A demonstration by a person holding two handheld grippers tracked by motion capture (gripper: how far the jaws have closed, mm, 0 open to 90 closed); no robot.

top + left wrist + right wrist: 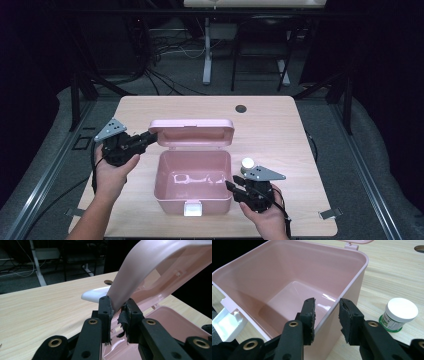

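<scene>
My left tool (117,315) pinches the lid (192,132), propping it open. My right tool (326,315), spread, straddles the box (192,187) wall mid-tabletop (280,125), apparently to steady it; a jar (399,314) waits beside.

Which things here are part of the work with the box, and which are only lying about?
In use:
pink box
its lid, clamped by the left hand-held gripper
right hand-held gripper, open astride the box wall

Lying about:
small white-capped jar beside the box
</scene>
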